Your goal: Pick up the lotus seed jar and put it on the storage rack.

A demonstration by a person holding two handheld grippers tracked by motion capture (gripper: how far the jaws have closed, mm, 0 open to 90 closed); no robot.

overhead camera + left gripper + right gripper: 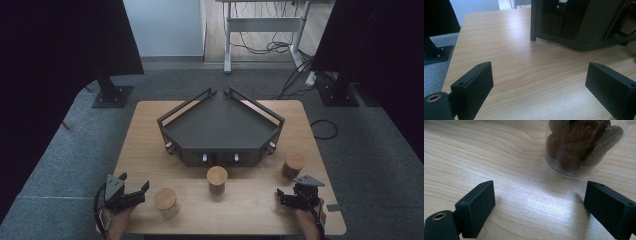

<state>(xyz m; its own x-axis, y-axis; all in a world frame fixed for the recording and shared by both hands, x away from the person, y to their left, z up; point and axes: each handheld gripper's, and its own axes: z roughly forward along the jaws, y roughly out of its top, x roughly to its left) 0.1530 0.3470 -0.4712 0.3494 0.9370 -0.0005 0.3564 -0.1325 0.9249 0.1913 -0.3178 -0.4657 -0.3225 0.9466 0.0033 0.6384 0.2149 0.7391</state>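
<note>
Three clear jars with round wooden lids stand on the near part of a wooden table (145, 135): a left jar (166, 202), a middle jar (217, 179) and a right jar (293, 165). Behind them sits a dark corner-shaped tray (220, 158) with raised rails and nothing on its floor. My left gripper (134, 184) rests at the near left, just left of the left jar, open and holding nothing. Its own view shows the left gripper (539, 85) over bare wood, the tray (579, 27) ahead to the right. My right gripper (280, 197) is open at the near right. From the right gripper (539, 205), a jar of brown pieces (580, 145) stands ahead-right, untouched.
Grey carpet surrounds the table. Two black stands with flat bases (111, 95) (340, 92) stand beyond its far corners beside dark curtains. A white desk frame (265, 30) with loose cables (280, 47) is at the back. A cable loop (325, 129) lies on the floor to the right.
</note>
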